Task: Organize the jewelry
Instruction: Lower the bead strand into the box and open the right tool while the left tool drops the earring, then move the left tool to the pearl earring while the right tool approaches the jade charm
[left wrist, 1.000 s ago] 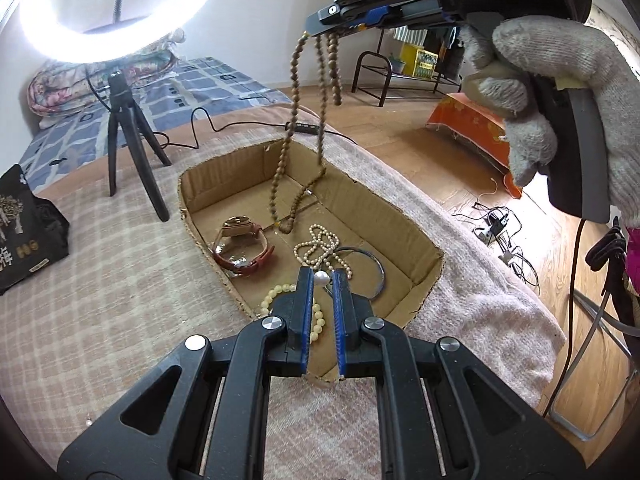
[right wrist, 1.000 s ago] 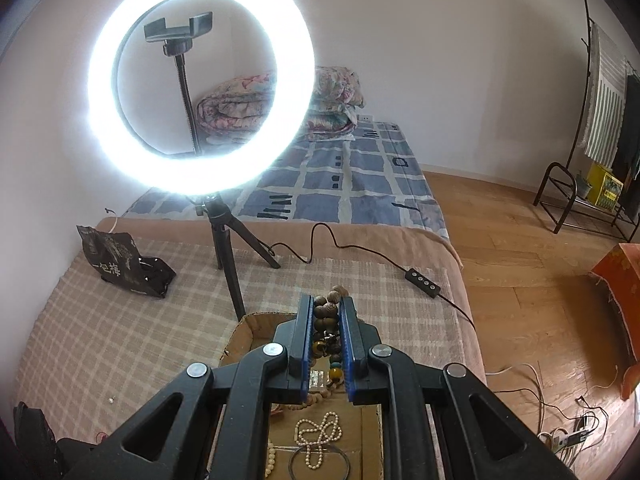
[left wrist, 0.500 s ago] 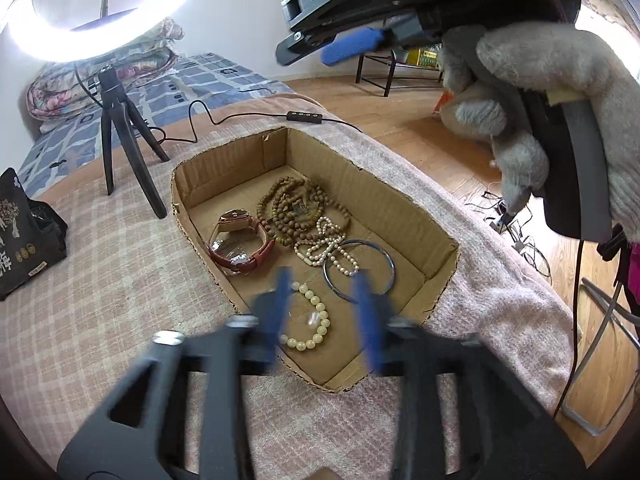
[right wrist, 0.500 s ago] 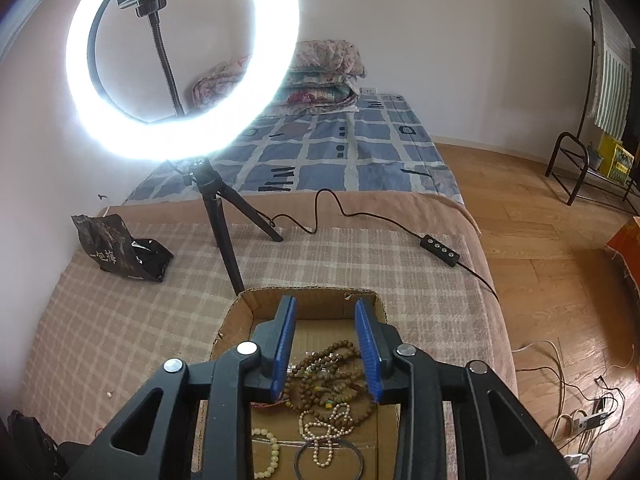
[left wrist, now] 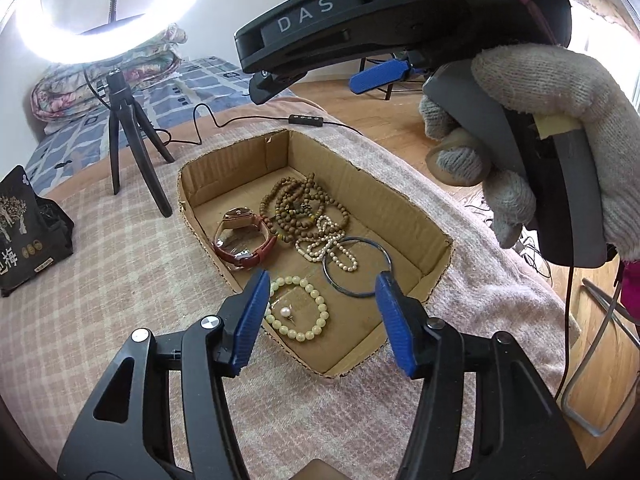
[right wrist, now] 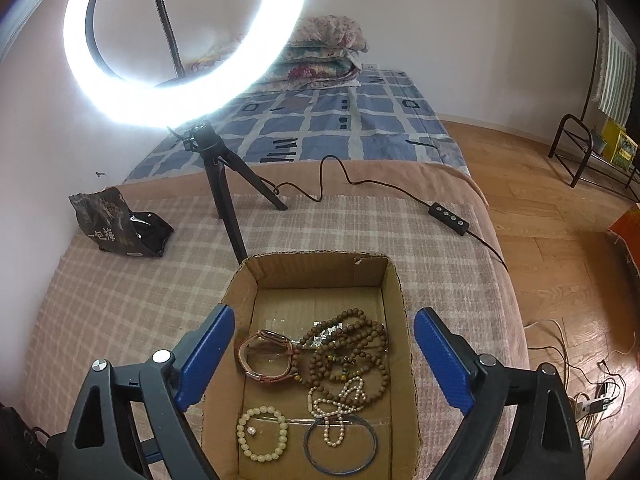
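A shallow cardboard box (left wrist: 376, 184) (right wrist: 320, 270) lies on the plaid blanket. In it lie a brown wooden bead necklace (left wrist: 298, 206) (right wrist: 352, 350), a brown leather watch (left wrist: 244, 240) (right wrist: 266, 356), a white pearl strand (left wrist: 324, 242) (right wrist: 340, 404), a pale green bead bracelet (left wrist: 298, 308) (right wrist: 262, 434) with a pearl earring (left wrist: 285, 312) (right wrist: 252, 432) inside it, and a dark bangle (left wrist: 356, 264) (right wrist: 340, 446). My left gripper (left wrist: 322, 320) is open and empty above the box's near end. My right gripper (right wrist: 320, 364) is open and empty above the box; it also shows in the left wrist view (left wrist: 348, 76), held by a gloved hand.
A ring light on a black tripod (right wrist: 224, 176) (left wrist: 128, 132) stands behind the box, its cable and remote (right wrist: 448, 216) trailing right. A black snack bag (right wrist: 116, 224) (left wrist: 28, 228) lies at the left. The bed edge drops to a wooden floor (right wrist: 560, 240) on the right.
My right gripper opened and dropped the wooden bead necklace into the box. My left gripper opened and let go of the pearl earring, which now lies inside the green bracelet.
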`<state>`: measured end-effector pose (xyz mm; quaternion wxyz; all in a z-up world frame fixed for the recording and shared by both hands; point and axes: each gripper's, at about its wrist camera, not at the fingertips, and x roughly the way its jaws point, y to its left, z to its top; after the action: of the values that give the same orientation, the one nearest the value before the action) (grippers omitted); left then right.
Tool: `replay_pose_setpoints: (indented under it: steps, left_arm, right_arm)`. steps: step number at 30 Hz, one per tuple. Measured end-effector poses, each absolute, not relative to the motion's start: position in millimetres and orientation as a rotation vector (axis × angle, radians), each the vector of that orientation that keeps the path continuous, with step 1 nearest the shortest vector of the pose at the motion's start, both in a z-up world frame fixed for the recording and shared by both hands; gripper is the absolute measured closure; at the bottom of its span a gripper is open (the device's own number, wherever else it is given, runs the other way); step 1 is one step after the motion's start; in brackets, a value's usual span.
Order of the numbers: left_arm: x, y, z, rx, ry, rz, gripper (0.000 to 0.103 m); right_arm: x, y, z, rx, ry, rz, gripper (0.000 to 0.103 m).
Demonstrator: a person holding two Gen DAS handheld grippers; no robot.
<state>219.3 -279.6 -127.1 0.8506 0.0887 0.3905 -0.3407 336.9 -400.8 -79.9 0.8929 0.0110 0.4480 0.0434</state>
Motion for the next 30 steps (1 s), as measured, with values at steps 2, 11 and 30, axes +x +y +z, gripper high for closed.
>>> replay_pose_setpoints:
  steps: [2,11,30]
  left_arm:
    - [217.8,-278.5,-125.6,0.189,0.821,-0.716,0.046]
    - [209.4,-270.9,-117.5,0.199,0.802,-0.707,0.037]
    - [189.4,-197.4,-96.5,0.207,0.740,-0.623,0.037]
  right_arm:
    - [335.7,-400.3,-78.5,0.025,0.927,0.085,0.004]
    - [327.4,-396.6,-70.7,0.033,0.919,0.059,0.000]
    - [288.4,-381.6,-48.7,0.043,0.860,0.052,0.000]
